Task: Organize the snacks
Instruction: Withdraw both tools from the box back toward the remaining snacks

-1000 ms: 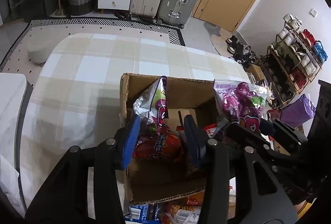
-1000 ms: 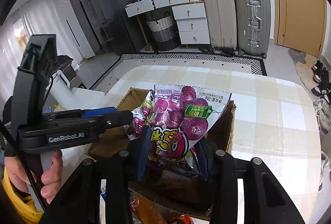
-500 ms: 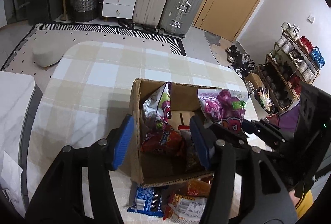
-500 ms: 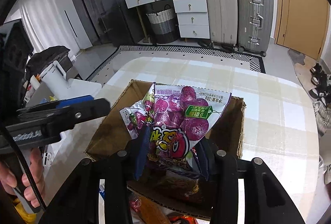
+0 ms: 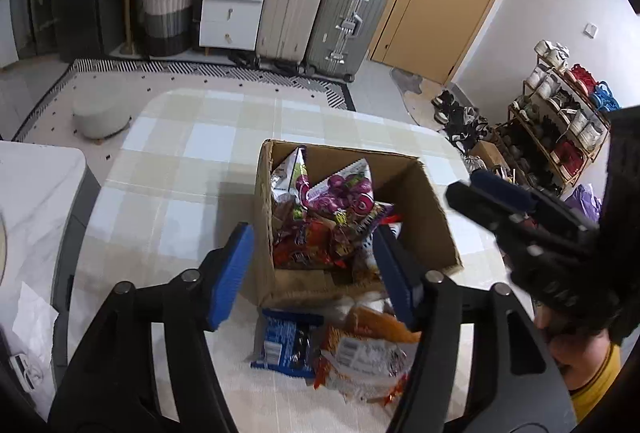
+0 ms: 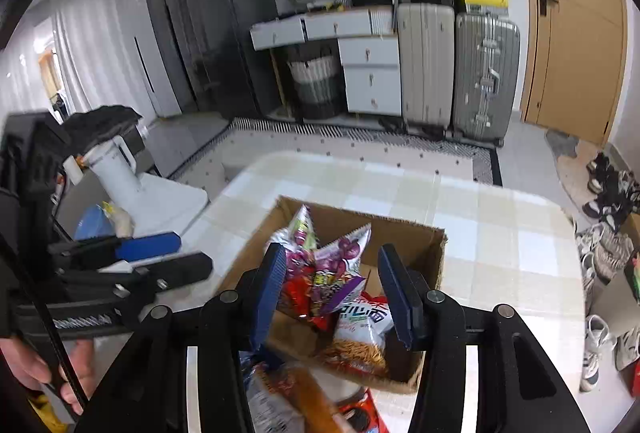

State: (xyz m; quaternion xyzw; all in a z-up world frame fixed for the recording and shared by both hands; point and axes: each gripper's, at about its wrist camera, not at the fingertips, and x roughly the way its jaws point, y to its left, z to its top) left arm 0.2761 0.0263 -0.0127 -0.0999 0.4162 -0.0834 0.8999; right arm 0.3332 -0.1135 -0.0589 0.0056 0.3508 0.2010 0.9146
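An open cardboard box [image 5: 400, 173] [image 6: 408, 245] stands on the checked table and holds several snack bags. A purple grape bag [image 5: 344, 189] [image 6: 344, 253] lies on top of a red bag [image 5: 308, 249]. My left gripper [image 5: 314, 273] hovers above the box's near left corner. Its jaws are opening and nothing is between them. My right gripper [image 6: 333, 293] hangs over the box with its jaws opening, and its pads are clear of the bags below. Each gripper also shows in the other's view: the right gripper [image 5: 464, 185] and the left gripper [image 6: 192, 255].
Loose packets lie in front of the box: a blue packet [image 5: 286, 341] and an orange-and-white packet [image 5: 368, 349]. A white side table [image 5: 36, 193] stands left of the checked table [image 5: 180, 153]. Suitcases [image 5: 320, 13], drawers and a shoe rack [image 5: 560, 121] stand beyond.
The right gripper let go of the purple bag, which now lies in the box. The left jaws widened off the red bag. Both grippers drew back and rose.
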